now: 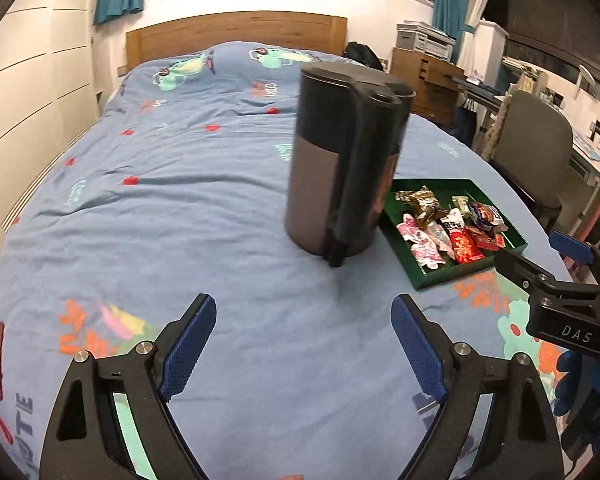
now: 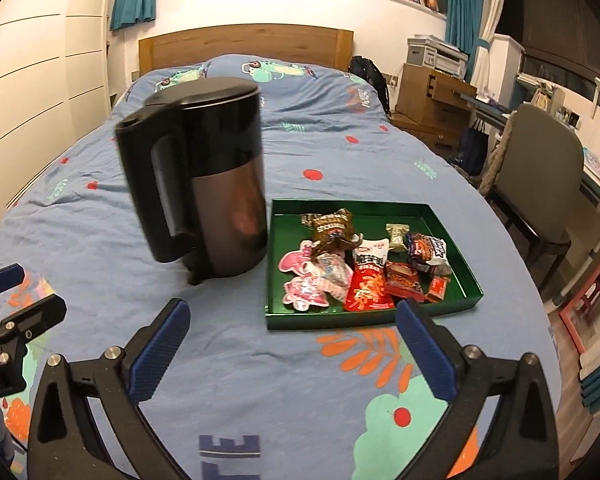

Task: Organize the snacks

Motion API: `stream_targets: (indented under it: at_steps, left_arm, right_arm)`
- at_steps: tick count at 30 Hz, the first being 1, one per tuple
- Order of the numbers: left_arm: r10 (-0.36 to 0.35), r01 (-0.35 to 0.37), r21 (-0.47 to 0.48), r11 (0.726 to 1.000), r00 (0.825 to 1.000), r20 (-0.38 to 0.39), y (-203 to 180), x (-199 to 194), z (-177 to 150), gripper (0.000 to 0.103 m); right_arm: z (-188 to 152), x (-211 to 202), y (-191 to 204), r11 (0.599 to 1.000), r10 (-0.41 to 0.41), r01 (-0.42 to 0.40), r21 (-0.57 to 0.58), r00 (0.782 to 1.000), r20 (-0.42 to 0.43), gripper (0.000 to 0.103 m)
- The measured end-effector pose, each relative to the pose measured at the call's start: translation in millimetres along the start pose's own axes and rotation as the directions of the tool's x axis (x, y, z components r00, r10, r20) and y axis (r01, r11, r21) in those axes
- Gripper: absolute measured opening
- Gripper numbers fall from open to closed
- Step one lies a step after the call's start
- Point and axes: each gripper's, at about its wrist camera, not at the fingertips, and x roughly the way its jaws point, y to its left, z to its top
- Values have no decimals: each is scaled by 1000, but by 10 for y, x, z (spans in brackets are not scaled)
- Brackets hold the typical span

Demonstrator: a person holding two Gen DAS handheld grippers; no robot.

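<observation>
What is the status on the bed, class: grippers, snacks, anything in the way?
Left gripper open, empty. Right gripper open, empty. Snacks piled in green tray. Kettle upright beside the tray.

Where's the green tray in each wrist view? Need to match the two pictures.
Left wrist: green tray sits right of centre, partly behind the kettle.
Right wrist: green tray sits centre-right, just right of the kettle, ahead of the open right tongs.
Shared landmark: the wooden headboard.
</observation>
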Motion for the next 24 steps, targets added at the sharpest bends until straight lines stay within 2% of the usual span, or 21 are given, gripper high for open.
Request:
stream_targets:
  at_steps: [12, 24]
  left_arm:
    - [30, -28, -50, 998, 999, 24, 291, -272, -131, 86]
    - [45, -43, -62, 997, 998, 35, 387, -376, -154, 86]
  right_arm:
    - [-41, -207, 201, 1000, -11, 11, 5, 1000, 20, 103]
    - [-15, -323, 274, 999, -37, 38, -26, 999, 36, 103]
